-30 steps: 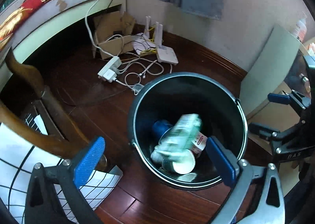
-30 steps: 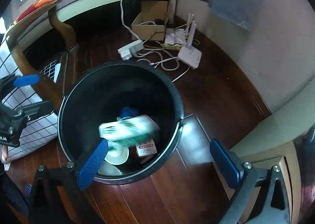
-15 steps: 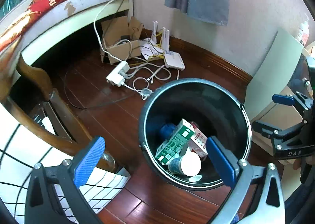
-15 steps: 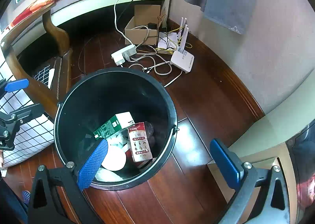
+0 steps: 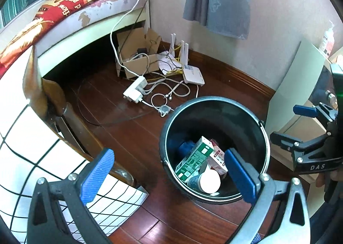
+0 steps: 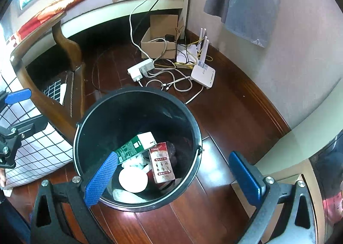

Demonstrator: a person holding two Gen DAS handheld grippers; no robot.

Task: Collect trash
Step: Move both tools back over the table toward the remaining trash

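Two empty claws, left (image 5: 169, 175) and right (image 6: 173, 177), hang spread wide above the black bin (image 6: 85, 124), where a green carton (image 6: 133, 147), red box (image 6: 161, 163) and white cup (image 6: 133, 179) lie; a careless swing could tip the bin toward cables (image 6: 169, 81) beyond it.

Both grippers, left gripper (image 5: 169, 171) and right gripper (image 6: 179, 176), have black frames, silver screws and ribbed blue pads (image 5: 97, 176); one bears what looks like "DAS".

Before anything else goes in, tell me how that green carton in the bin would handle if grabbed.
The green carton looks stiff-sided and probably empty, so light. It leans on other trash in the black bin, so a push would likely slide or tip it.
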